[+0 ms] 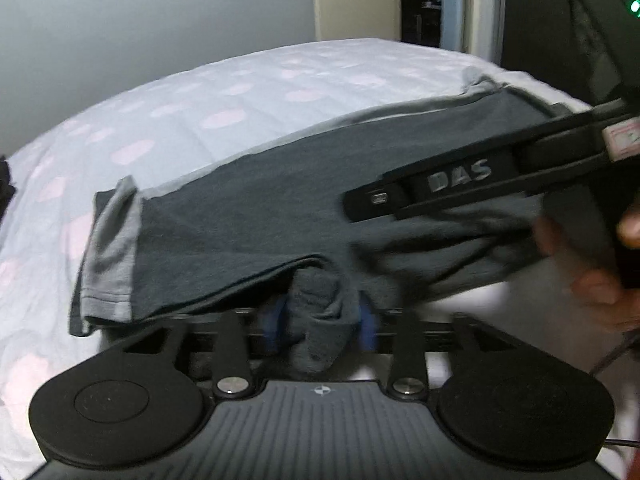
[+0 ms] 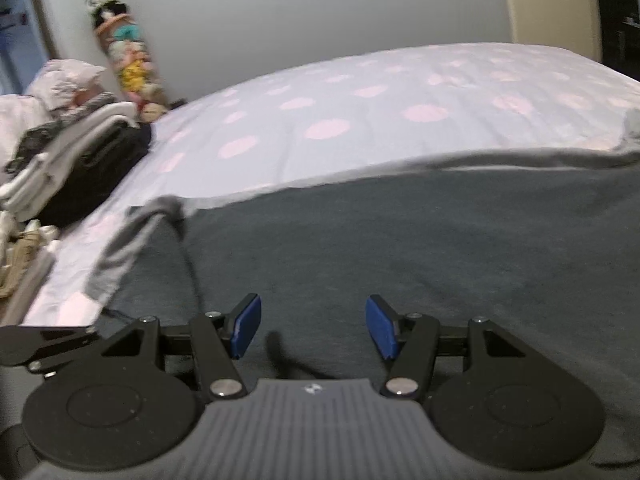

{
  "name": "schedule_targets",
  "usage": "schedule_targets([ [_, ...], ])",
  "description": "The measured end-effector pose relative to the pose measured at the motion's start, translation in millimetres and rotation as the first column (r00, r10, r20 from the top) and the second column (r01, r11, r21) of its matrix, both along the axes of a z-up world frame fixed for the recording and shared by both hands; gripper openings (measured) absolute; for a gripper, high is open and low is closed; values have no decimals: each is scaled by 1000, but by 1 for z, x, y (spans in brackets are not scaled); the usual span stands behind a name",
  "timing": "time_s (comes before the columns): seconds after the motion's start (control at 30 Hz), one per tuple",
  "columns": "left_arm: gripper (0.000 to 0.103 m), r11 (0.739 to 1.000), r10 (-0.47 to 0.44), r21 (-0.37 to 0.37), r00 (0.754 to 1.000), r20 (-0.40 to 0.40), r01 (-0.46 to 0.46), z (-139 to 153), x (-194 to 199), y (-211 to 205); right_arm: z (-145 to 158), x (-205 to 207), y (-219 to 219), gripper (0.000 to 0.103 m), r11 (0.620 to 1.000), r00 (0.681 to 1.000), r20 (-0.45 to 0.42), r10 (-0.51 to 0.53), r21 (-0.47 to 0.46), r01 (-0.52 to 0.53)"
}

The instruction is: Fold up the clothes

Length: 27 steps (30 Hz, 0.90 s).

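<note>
A dark grey T-shirt (image 1: 248,224) with light grey sleeves lies across the bed; it also fills the lower half of the right wrist view (image 2: 400,248). My left gripper (image 1: 320,320) is shut on a bunched fold of the shirt's near edge, blue pads showing on both sides of the cloth. My right gripper (image 2: 312,328) is open and empty, hovering just above the shirt's dark body with its blue pads apart. The right gripper's body (image 1: 460,184) reaches in from the right in the left wrist view, over the shirt. A light grey sleeve (image 1: 112,252) lies at the shirt's left end.
The bed (image 2: 360,112) has a pale cover with pink dots. A pile of clothes and a dark bag (image 2: 80,160) sit at its left side. Soft toys (image 2: 124,52) lean on the wall. A door (image 1: 352,0) stands behind the bed.
</note>
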<state>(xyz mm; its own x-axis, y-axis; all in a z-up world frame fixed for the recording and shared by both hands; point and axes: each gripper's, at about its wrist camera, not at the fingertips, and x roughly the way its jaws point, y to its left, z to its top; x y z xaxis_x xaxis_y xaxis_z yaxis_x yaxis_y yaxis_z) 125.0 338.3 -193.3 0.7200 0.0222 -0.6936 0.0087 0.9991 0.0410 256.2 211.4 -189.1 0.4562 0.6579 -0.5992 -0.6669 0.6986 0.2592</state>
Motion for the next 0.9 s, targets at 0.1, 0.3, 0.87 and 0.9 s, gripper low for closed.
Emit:
schedule_targets([
  [0.1,75,999,-44,-5,999,11,44,14,-14,-9,3,-6,3,62,998,998,12,61,31,-62],
  [0.3,75,998,7,63,1000,10,-7,36,-32,5,5,-17,9,62,992,992,45,115,49,-118],
  [0.87,54,719,549,-504,836,-11,-479,-11,-34,161,-7,-22,16,62,991,991,47,124,52,-127],
  [0.9,43,712,548,-528,837,7,-462,-10,-34,160,-7,-21,17,62,991,992,40,120,54,-122],
])
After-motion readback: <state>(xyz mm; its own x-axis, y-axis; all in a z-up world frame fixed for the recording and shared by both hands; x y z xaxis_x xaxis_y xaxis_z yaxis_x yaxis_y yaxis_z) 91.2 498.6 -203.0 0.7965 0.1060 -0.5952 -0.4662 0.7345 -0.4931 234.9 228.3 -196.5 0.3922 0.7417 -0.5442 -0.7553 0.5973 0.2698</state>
